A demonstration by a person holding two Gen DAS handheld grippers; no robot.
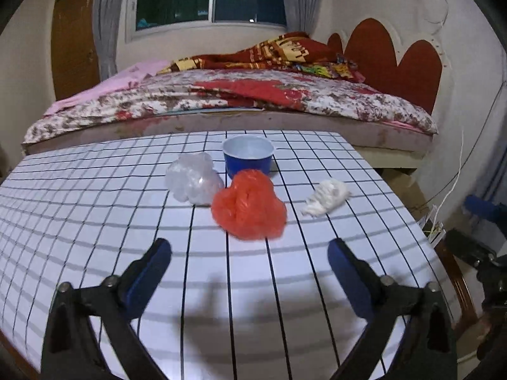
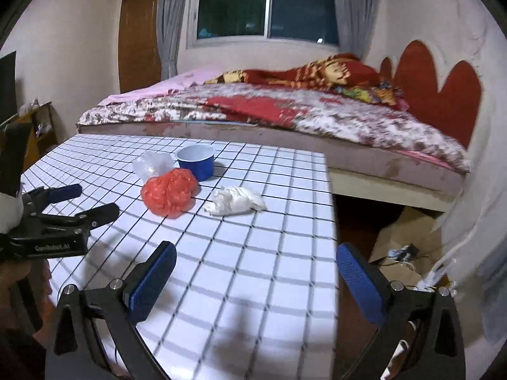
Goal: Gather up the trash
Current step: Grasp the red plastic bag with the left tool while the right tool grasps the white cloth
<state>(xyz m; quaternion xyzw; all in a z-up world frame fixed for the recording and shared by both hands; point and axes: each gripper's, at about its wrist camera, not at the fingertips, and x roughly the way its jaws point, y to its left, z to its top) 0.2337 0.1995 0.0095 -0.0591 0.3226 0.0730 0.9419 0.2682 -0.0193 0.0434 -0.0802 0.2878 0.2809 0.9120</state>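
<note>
Three pieces of trash lie on the white grid-patterned table (image 1: 95, 221): a crumpled orange plastic bag (image 1: 248, 204) (image 2: 169, 193), a clear plastic bag (image 1: 193, 179) (image 2: 151, 163) and a white paper wad (image 1: 326, 196) (image 2: 236, 204). A blue cup (image 1: 248, 155) (image 2: 196, 161) with a white inside stands upright just behind the orange bag. My left gripper (image 1: 248, 247) is open, short of the orange bag, with nothing between its fingers. It also shows at the left of the right wrist view as the left gripper (image 2: 95, 201). My right gripper (image 2: 255, 253) is open and empty over the table's right edge.
A bed (image 1: 253, 101) with a floral cover and red blankets runs along the table's far side. Cardboard and cables (image 2: 408, 247) lie on the floor right of the table. A wooden shelf (image 2: 35, 126) stands at the far left. A window and curtains fill the back wall.
</note>
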